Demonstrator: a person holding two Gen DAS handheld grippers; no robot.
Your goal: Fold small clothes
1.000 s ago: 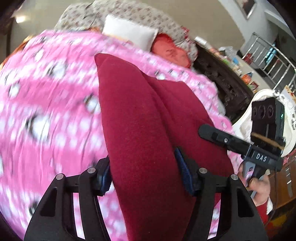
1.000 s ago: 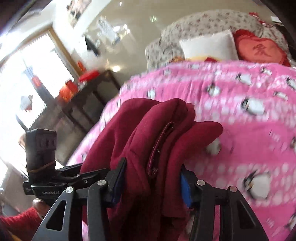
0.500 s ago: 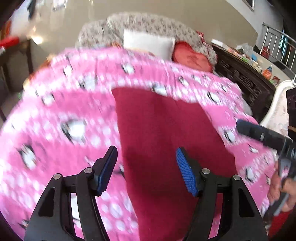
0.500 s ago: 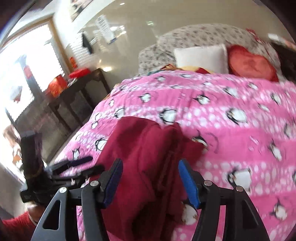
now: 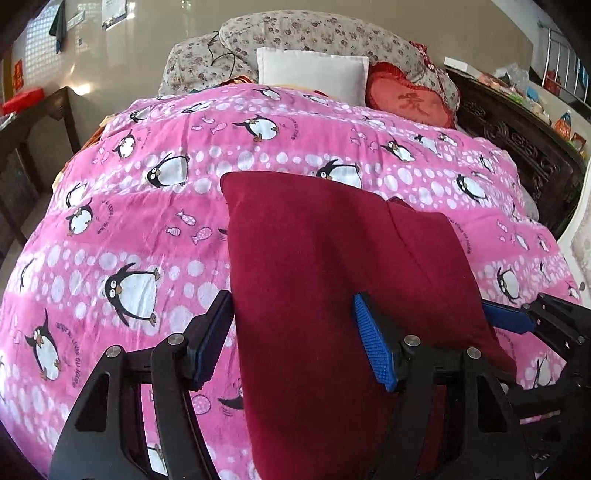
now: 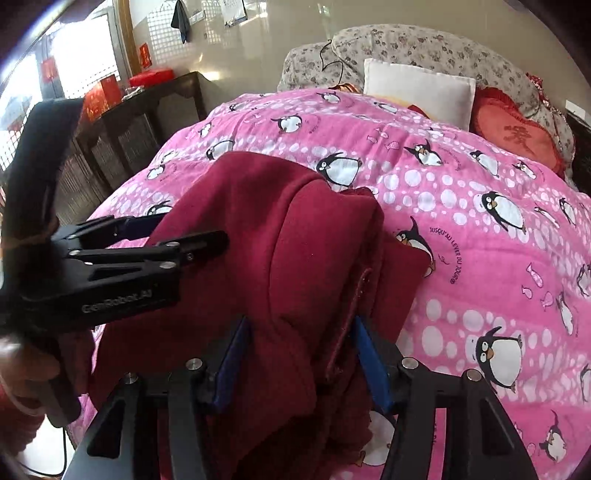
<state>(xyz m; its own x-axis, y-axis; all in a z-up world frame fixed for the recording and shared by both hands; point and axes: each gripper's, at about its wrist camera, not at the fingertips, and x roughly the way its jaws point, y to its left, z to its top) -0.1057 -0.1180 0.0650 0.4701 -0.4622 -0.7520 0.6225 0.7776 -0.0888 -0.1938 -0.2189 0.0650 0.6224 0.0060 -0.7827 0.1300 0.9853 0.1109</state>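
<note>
Here the dark red garment [image 5: 314, 277] lies on the pink penguin quilt [image 5: 147, 221], toward the quilt's near edge. In the left wrist view it is a smooth folded slab running from the near edge up toward the middle of the quilt. A second layer shows along the side nearer the quilt's right edge.

The left gripper [image 5: 295, 343] sits low over the quilt's near edge with its jaws wide apart. One blue pad is at the garment's outer fold line, just above bare quilt, and the other rests over the cloth. Nothing is pinched between them. The right wrist view shows the same tool [image 6: 184, 230] from the side, its two fingers spread.

The right gripper [image 6: 299, 362] is also at the quilt's near edge, farther toward the quilt's right side. Here the garment [image 6: 295, 240] stands up off the quilt in a thick, bunched ridge with a seam showing. That ridge fills the gap between the two blue pads, which touch it on either side. The jaws stand fairly wide, and I cannot tell whether they are squeezing the cloth or only flanking it.

Beyond the quilt's far edge sit a white pillow [image 5: 310, 74] and a red heart cushion [image 5: 410, 99], both against floral bedding [image 5: 295, 33]. A dark wooden table [image 6: 147, 107] stands off the quilt's left side.
</note>
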